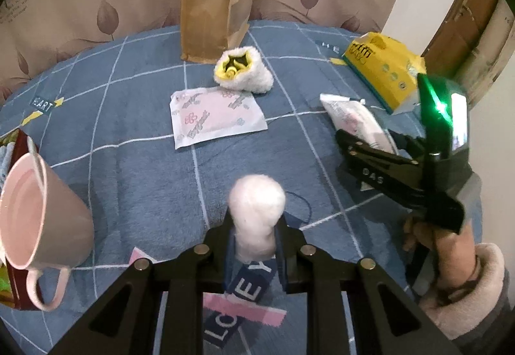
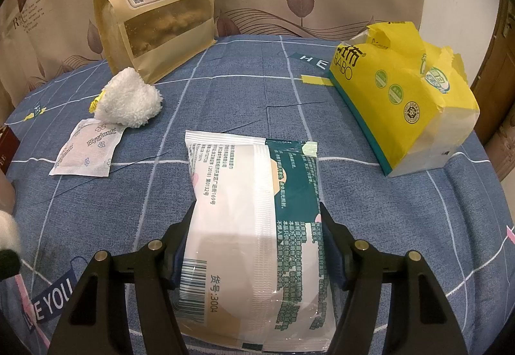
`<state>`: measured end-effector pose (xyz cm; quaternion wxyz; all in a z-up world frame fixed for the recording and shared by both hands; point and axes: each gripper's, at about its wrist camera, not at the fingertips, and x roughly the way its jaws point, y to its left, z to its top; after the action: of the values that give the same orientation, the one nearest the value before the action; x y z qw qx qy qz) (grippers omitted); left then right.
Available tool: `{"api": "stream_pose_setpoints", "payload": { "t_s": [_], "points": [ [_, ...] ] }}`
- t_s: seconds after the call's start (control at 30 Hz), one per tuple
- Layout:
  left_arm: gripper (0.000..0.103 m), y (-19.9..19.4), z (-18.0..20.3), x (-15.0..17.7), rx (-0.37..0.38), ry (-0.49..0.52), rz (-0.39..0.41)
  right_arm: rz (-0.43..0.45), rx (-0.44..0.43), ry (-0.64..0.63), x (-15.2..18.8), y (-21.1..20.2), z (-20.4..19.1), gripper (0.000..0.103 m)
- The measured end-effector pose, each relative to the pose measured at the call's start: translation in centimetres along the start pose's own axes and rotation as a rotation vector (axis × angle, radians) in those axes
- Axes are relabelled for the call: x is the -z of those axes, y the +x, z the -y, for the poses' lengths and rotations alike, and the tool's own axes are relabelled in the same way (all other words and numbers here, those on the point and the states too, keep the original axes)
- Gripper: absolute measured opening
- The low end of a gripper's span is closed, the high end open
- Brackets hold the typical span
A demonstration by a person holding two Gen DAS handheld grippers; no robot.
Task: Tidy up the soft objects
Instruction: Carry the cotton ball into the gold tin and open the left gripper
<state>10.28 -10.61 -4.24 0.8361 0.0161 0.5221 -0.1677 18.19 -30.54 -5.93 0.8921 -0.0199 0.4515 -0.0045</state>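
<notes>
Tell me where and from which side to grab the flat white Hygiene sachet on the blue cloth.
The Hygiene sachet lies flat, so there's little to pinch from above. Probably come in low at its free near corner, away from the fluffy white pouch at its far edge, and pinch the sealed border.

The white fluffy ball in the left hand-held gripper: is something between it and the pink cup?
Nothing visible does. The white fluffy ball sits pinched in the left hand-held gripper, and only bare blue cloth lies between it and the pink cup.

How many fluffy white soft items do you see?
2: a white puff in the left gripper jaws, and a fleecy white item beside the brown bag.
</notes>
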Motion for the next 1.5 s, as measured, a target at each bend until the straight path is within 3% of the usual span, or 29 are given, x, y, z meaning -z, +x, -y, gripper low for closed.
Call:
{"api": "stream_pose_setpoints", "payload": {
  "t_s": [0.63, 0.93, 1.5],
  "points": [
    [0.021, -6.3, -2.6, -0.1, -0.03, -0.028, 0.098, 0.0, 0.0, 0.002, 0.0, 0.1, 0.0, 0.064],
    [0.021, -9.2, -6.1, -0.3, -0.104, -0.07, 0.151, 0.001, 0.001, 0.002, 0.0, 0.1, 0.0, 0.064],
    [0.021, -13.0, -12.7, 1.7, -0.225, -0.159, 0.179, 0.001, 0.004, 0.001, 0.1, 0.1, 0.0, 0.064]
  ]
}}
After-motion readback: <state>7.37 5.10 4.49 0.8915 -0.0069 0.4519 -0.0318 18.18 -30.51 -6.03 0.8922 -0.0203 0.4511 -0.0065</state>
